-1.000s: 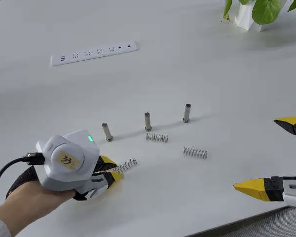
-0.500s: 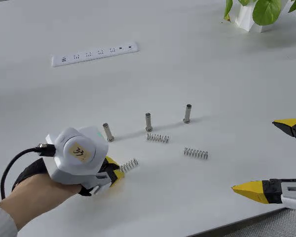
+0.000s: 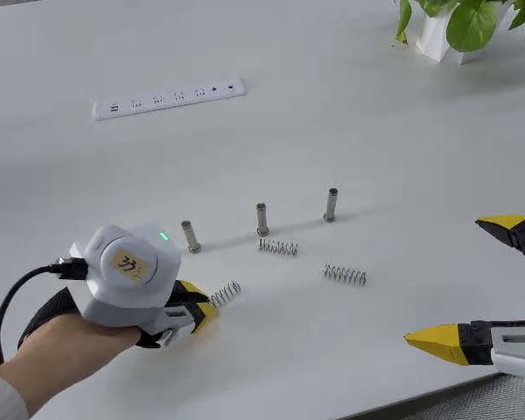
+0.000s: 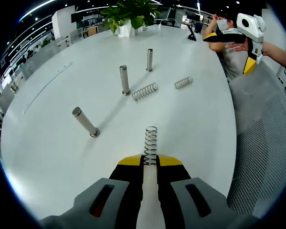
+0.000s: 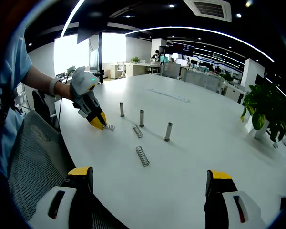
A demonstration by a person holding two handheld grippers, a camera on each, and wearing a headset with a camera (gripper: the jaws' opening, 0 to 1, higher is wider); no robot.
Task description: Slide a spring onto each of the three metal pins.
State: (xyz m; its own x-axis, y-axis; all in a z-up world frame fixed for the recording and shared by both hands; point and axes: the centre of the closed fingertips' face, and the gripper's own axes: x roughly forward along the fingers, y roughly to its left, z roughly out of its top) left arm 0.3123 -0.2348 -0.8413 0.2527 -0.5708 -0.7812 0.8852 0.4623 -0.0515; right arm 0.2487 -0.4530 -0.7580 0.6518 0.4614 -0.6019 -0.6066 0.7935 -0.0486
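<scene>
left gripper (image 3: 206, 308), toward the front-left edge of the table (image 3: 350, 114): jaws were closed on one end of the held spring (image 3: 226, 293). its long axis ran in line with the jaws, free end toward the far-right corner. right gripper (image 3: 446, 280), front-right edge: jaws wide apart, empty. three pins (image 3: 262, 219) stood on end mid-table; two loose springs (image 3: 277, 248) lay flat alongside.

Left pin (image 3: 190, 236), middle pin (image 3: 262, 219) and right pin (image 3: 331, 204) stand in a row, well apart, with bare table (image 3: 376, 131) between them. Spring A (image 3: 278, 248) lies just in front of the middle pin. Spring B (image 3: 345, 275) lies nearer the right gripper (image 3: 442, 280), whose jaws gape at the table edge. The left gripper (image 3: 206, 306), closed on spring C (image 3: 225, 293), faces the left pin across bare surface. Power strip (image 3: 169, 96) and plant (image 3: 459, 22) sit far behind the row.
</scene>
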